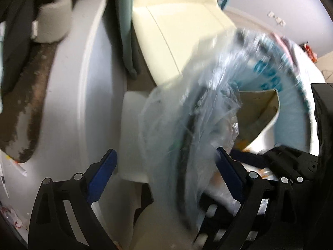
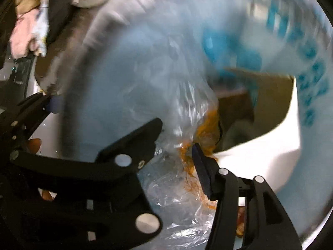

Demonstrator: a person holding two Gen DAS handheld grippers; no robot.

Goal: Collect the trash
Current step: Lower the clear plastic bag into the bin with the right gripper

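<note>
A pale blue see-through trash bag (image 1: 260, 79) with teal print hangs open at the right of the left wrist view and fills most of the right wrist view (image 2: 135, 62). Inside it lie a brown cardboard piece (image 2: 270, 98), also seen from the left wrist (image 1: 258, 108), and a white sheet (image 2: 260, 145). My left gripper (image 1: 166, 162) stands open wide, and the bag's blurred rim film hangs loose between its blue pads. My right gripper (image 2: 177, 137) is open inside the bag's mouth. A clear wrapper with orange stains (image 2: 187, 162) lies between its fingers, and neither pad presses on it.
A cream seat (image 1: 177, 37) stands behind the bag. To the left are a curved white surface (image 1: 68, 104), a white cylinder (image 1: 54, 23) and a worn brown floor patch (image 1: 27, 95). Small litter lies at the lower left (image 1: 12, 218).
</note>
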